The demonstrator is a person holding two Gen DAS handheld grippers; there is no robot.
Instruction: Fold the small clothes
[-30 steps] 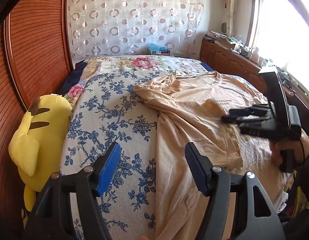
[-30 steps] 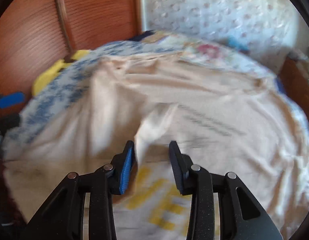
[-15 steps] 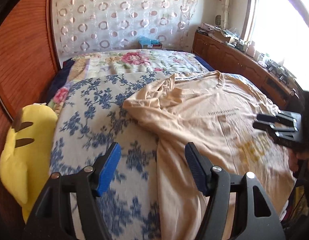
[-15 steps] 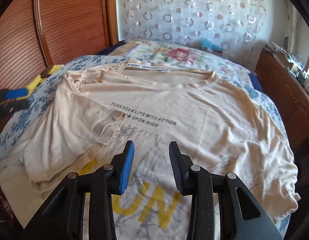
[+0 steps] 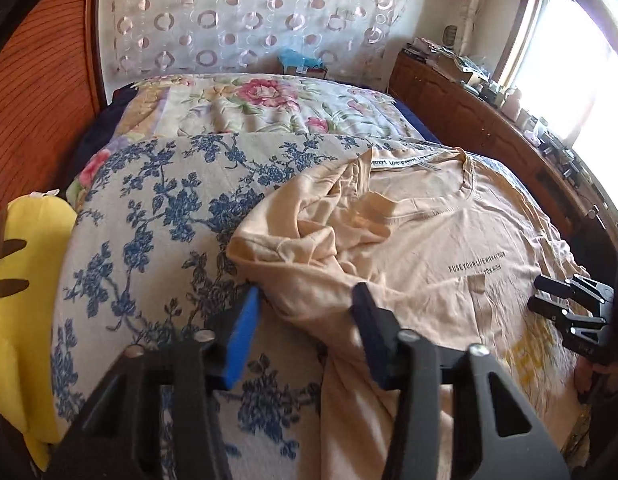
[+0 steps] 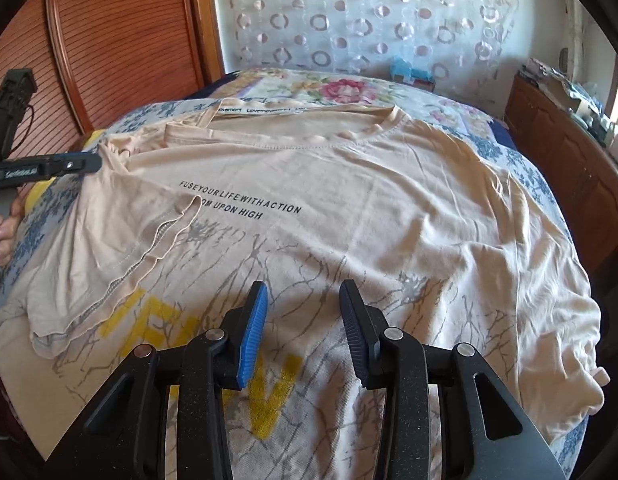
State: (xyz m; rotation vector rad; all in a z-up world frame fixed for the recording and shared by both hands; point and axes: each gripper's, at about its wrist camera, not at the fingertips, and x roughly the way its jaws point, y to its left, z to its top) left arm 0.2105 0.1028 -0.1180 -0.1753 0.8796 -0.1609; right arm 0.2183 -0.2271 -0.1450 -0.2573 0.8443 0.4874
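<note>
A beige T-shirt [image 6: 369,200] with black lettering and a yellow print lies front up on the bed, its left side folded inward over the chest. In the left wrist view the shirt [image 5: 429,240] shows a rumpled left sleeve. My left gripper [image 5: 305,300] is open and empty, low over the shirt's left edge; it also shows at the left of the right wrist view [image 6: 69,164]. My right gripper [image 6: 301,300] is open and empty above the shirt's lower front; it shows at the right of the left wrist view [image 5: 565,296].
The bed has a blue floral cover [image 5: 149,240] and a pink floral quilt [image 5: 269,100] behind. A yellow plush toy [image 5: 25,300] lies at the left edge by the wooden headboard [image 6: 121,40]. A wooden cabinet [image 5: 489,120] with clutter runs along the right.
My left gripper has moved forward and lower towards the shirt's left sleeve. My right gripper has pulled back from the folded flap and steadied over the lower front.
</note>
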